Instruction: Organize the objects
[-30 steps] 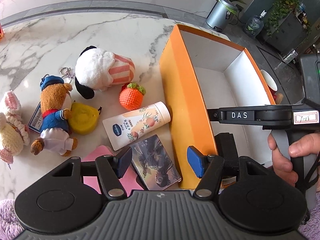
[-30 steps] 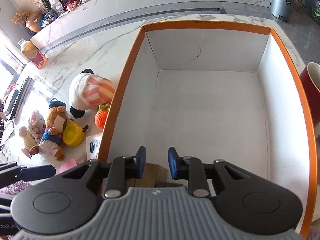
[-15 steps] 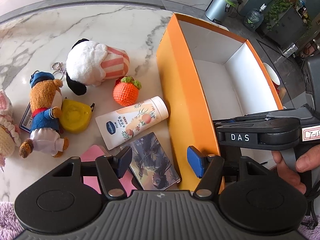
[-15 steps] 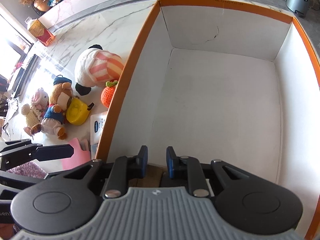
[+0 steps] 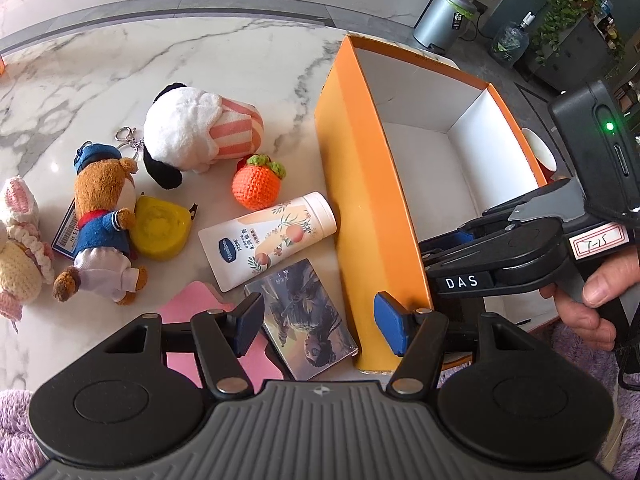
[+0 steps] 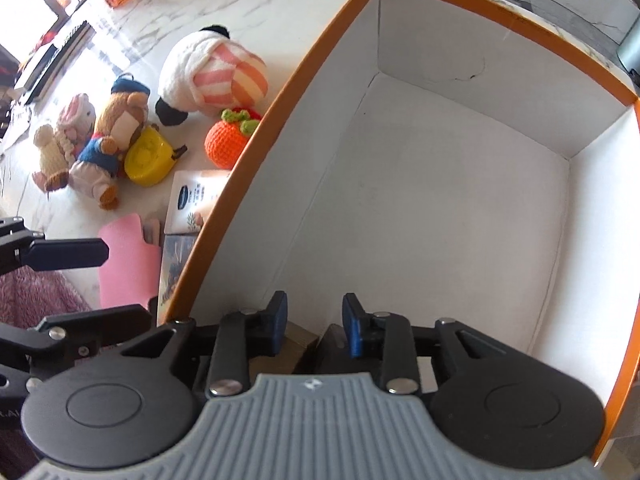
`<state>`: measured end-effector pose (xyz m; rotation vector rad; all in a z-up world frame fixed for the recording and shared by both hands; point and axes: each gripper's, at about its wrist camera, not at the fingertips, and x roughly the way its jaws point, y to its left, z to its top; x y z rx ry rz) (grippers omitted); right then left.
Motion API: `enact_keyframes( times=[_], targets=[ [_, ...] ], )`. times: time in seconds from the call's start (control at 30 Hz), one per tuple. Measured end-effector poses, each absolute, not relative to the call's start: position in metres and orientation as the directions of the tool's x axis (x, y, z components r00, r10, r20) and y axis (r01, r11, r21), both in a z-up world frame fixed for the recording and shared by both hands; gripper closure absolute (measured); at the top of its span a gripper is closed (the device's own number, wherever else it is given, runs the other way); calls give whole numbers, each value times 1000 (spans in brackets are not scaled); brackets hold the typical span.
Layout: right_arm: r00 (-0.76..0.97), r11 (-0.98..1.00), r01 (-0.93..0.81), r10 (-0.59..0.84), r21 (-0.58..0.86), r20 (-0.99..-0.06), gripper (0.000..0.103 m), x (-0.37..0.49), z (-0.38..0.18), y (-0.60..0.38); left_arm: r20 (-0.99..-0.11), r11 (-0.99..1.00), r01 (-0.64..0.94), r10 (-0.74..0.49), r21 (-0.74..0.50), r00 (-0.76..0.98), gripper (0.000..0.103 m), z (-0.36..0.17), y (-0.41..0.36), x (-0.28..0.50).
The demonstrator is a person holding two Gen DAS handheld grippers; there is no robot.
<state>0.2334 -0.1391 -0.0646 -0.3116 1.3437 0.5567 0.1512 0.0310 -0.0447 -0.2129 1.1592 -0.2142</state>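
An orange box (image 5: 362, 200) with a white inside (image 6: 440, 208) stands on the marble table. My left gripper (image 5: 318, 322) is open above a picture card (image 5: 308, 316) beside the box's left wall. A lotion tube (image 5: 268, 240), a crocheted orange (image 5: 256, 182), a panda plush (image 5: 200, 128), a bear doll (image 5: 104, 216), a yellow toy (image 5: 160, 228) and a pink pad (image 5: 192, 312) lie to the left. My right gripper (image 6: 314, 326) is open over the box's near end, above a brown and a dark item (image 6: 304, 344) partly hidden under it.
A crocheted bunny (image 5: 16, 248) lies at the far left. A red cup (image 5: 540, 152) stands beyond the box's right wall. A bin (image 5: 444, 20) and plants stand on the floor behind. Purple fabric (image 5: 16, 420) lies at the near edge.
My right gripper's jaws have opened wider and it has turned left over the box's near end. My left gripper has drifted slightly and stays open over the card.
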Motion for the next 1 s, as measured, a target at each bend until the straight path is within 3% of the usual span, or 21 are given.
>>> enact_keyframes(
  times=[0.17, 0.27, 0.4, 0.7, 1.0],
  targets=[
    [142, 816, -574, 191, 76, -971, 69, 230, -59, -139, -881, 961, 58, -271, -270, 389, 31, -43, 31, 150],
    [191, 844, -524, 246, 113, -950, 62, 229, -42, -156, -881, 961, 54, -269, -270, 388, 31, -44, 32, 149],
    [222, 889, -420, 294, 181, -930, 62, 226, -27, -192, -879, 960, 54, -274, -275, 391, 31, -43, 32, 148],
    [155, 904, -289, 368, 315, -917, 63, 195, -47, -214, -880, 962, 60, -267, -265, 394, 31, -40, 27, 144],
    [172, 904, -278, 381, 326, -909, 64, 192, -53, -208, -880, 963, 64, -265, -261, 394, 31, -38, 24, 144]
  ],
)
